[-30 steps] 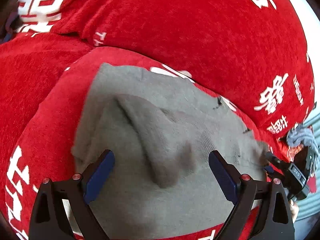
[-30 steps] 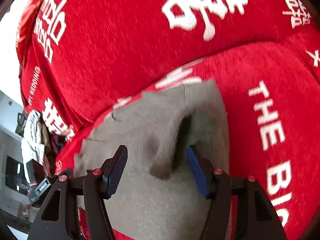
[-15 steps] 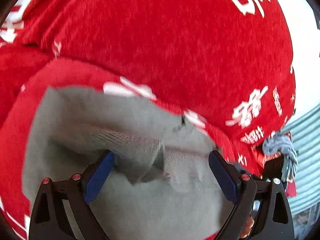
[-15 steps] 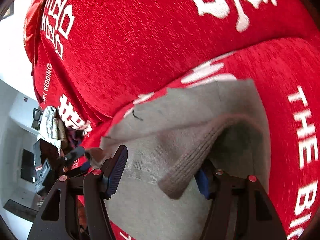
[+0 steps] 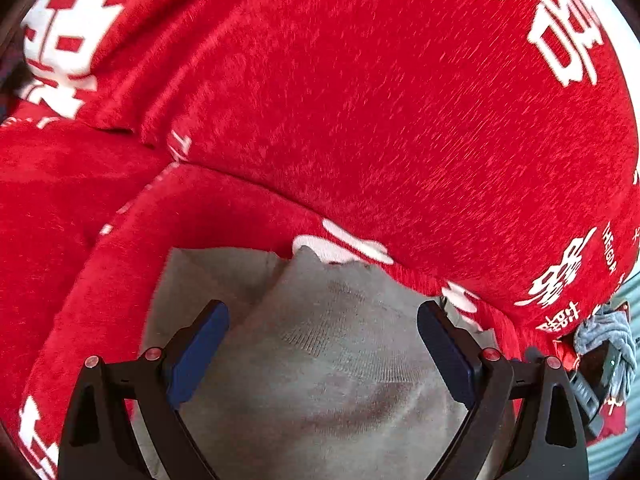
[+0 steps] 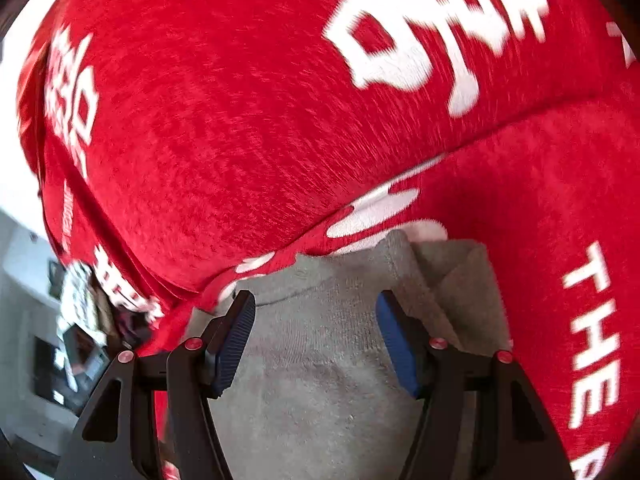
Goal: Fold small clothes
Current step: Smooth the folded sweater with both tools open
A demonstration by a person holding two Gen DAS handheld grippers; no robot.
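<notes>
The left gripper and right gripper both stand wide apart, gripping nothing. Under them the soft grey knitted garment lies doubled over on the red sofa cushion. I would press it flat and line up its edges.

red sofa cover with white characters | grey rag at far right, beyond the cushion edge

Bright daylight, fisheye warp, motion blur
</notes>
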